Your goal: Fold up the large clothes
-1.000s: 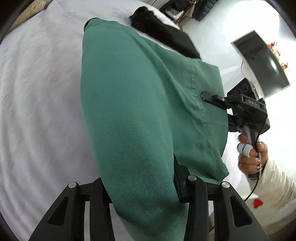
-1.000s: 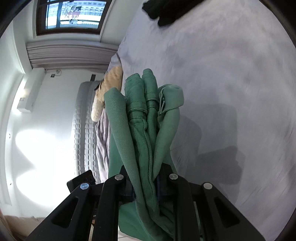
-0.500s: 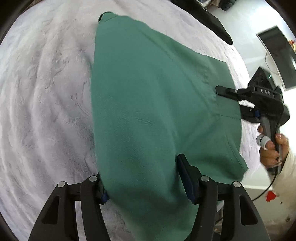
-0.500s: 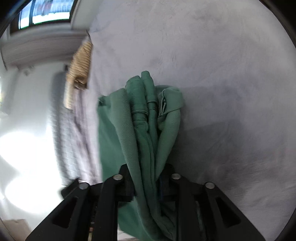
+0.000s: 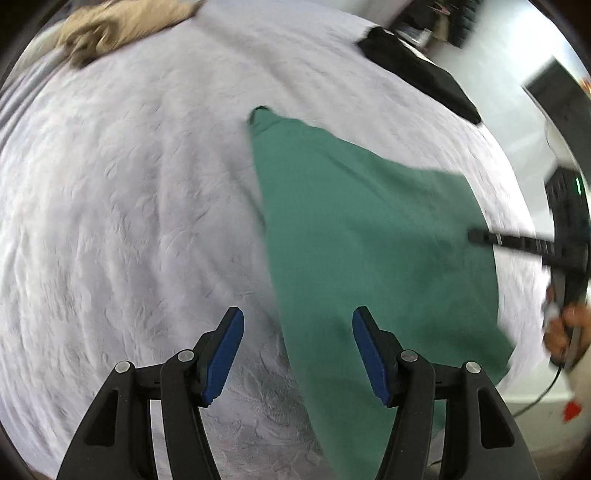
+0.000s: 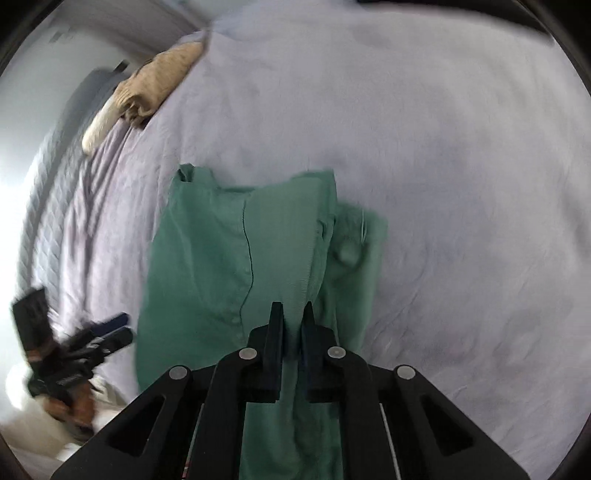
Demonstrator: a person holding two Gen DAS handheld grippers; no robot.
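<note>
- Counting first: one green garment (image 5: 354, 236), two hand-held grippers, one tan garment (image 5: 122, 22), one black garment (image 5: 417, 74).
- Lying on the bed (image 5: 129, 192), green garment right of centre in the left wrist view, spread flat in a rough triangle.
- Running from a narrow end at upper centre of that frame down to a broad hem at lower right; long axis on a diagonal, narrow tip toward the far side of the bed.
- Seen in the right wrist view as layered folds, seam down the middle, stretching from frame centre to the bottom edge.
- Left hand-held gripper (image 5: 299, 354): blue pads standing well apart, nothing pinched; garment's edge passing under the gap, pads clear of the cloth.
- Right hand-held gripper (image 6: 293, 332): jaws closing, nearly together, a thin pleat of green cloth caught between the pads.
- Same right hand-held gripper at the right edge of the left wrist view, tip at the garment's right border, a hand (image 5: 565, 328) on its handle.
- Left hand-held gripper blurred at lower left of the right wrist view, beside the garment, apart from it.
- Pale lilac-white textured bedcover across most of both frames, wrinkled.
- Tan garment bunched at upper left of both views; black garment at upper right of the left wrist view, near the bed's edge.
- White walls, a padded grey headboard (image 6: 48, 173) at left of the right wrist view, a dark screen (image 5: 554, 88) at upper right of the left wrist view.
</note>
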